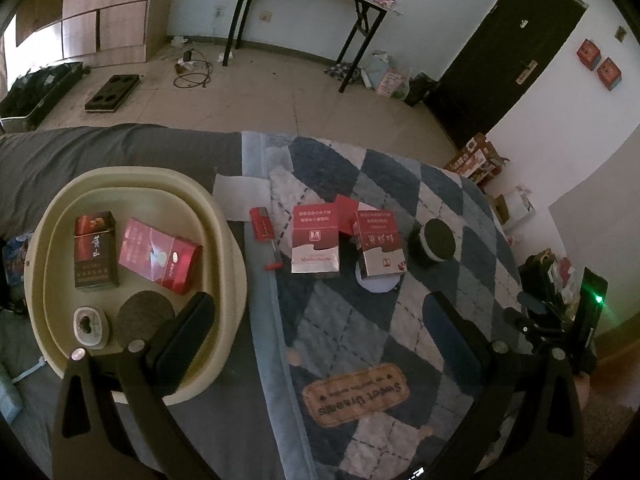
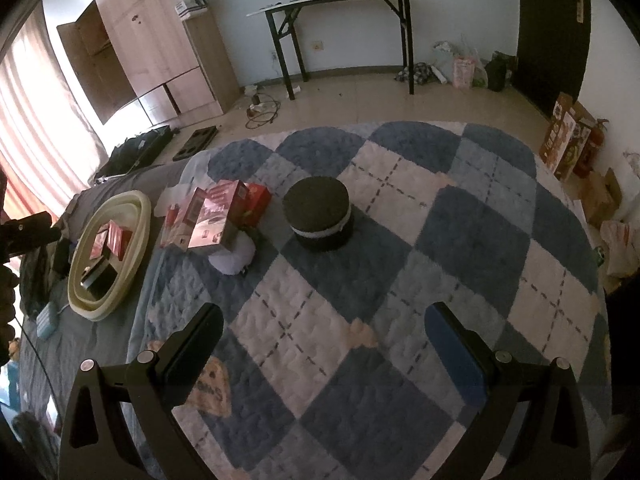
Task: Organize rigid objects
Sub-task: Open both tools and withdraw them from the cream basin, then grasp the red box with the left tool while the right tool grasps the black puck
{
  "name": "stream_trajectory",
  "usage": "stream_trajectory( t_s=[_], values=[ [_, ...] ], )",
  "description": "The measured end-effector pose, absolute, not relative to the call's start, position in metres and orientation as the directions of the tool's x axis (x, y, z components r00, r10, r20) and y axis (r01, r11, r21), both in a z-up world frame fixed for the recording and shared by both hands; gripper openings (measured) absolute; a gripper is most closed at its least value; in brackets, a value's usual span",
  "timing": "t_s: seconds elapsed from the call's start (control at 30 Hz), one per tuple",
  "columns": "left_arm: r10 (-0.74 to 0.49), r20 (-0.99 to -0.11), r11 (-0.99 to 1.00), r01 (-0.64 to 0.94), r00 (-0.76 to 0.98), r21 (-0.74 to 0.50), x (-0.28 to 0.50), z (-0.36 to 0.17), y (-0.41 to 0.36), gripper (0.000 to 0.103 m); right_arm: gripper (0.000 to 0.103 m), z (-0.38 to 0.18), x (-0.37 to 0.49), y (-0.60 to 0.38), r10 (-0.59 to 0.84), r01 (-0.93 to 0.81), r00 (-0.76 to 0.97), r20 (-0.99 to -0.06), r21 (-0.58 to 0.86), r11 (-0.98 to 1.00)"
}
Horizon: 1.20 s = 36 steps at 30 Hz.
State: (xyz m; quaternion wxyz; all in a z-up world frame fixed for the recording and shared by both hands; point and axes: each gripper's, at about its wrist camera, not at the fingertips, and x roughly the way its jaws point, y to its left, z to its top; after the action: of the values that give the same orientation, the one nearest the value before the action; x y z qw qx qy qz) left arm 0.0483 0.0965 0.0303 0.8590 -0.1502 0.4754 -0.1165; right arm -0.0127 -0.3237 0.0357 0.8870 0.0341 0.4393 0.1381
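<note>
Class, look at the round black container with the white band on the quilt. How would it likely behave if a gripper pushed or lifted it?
The round black container sits flat on its base, so a push would probably slide it, not roll it. It is wider than tall, so tipping seems unlikely. The soft quilt may drag on it.

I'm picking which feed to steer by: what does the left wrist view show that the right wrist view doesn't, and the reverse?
Only the left wrist view shows the basin's contents clearly: a dark pack, a red pack, a dark disc, a small oval tin; also the rug's "Sweet Dreams" label and the slim red lighter.

Only the right wrist view shows the curtain and the round container's banded side up close.

Both share the basin, the cluster of packs on the checked rug, the folding table, and open, empty hand-held grippers.
</note>
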Motion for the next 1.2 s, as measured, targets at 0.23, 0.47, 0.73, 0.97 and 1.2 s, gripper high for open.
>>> stream_trajectory(
  t_s=[0.23,0.47,0.73,0.97,1.2],
  values=[
    [-0.346,-0.782,0.926,0.055,0.519,-0.374,0.048,0.030,0.095,0.103,0.103,0.035,-0.014,-0.323,0.277,-0.221,0.573,-0.772,0.180,0.959],
    [-0.346,-0.791,0.928,0.060,0.505,-0.368,0.046,0.026,0.092,0.103,0.103,0.035,-0.013,-0.322,0.276,-0.219,0.569,-0.775,0.181,0.959],
    [-0.359,-0.786,0.920,0.050,0.503,-0.388,0.044,0.021,0.088,0.103,0.103,0.034,-0.013,-0.321,0.276,-0.223,0.571,-0.773,0.178,0.958],
    [-0.376,-0.786,0.913,0.050,0.491,-0.405,0.049,0.016,0.079,0.103,0.103,0.033,-0.008,-0.309,0.286,-0.248,0.561,-0.777,0.172,0.953],
    [-0.370,-0.811,0.923,0.077,0.454,-0.377,0.056,0.007,0.070,0.103,0.103,0.031,-0.002,-0.296,0.315,-0.265,0.547,-0.776,0.196,0.944]
  ],
)
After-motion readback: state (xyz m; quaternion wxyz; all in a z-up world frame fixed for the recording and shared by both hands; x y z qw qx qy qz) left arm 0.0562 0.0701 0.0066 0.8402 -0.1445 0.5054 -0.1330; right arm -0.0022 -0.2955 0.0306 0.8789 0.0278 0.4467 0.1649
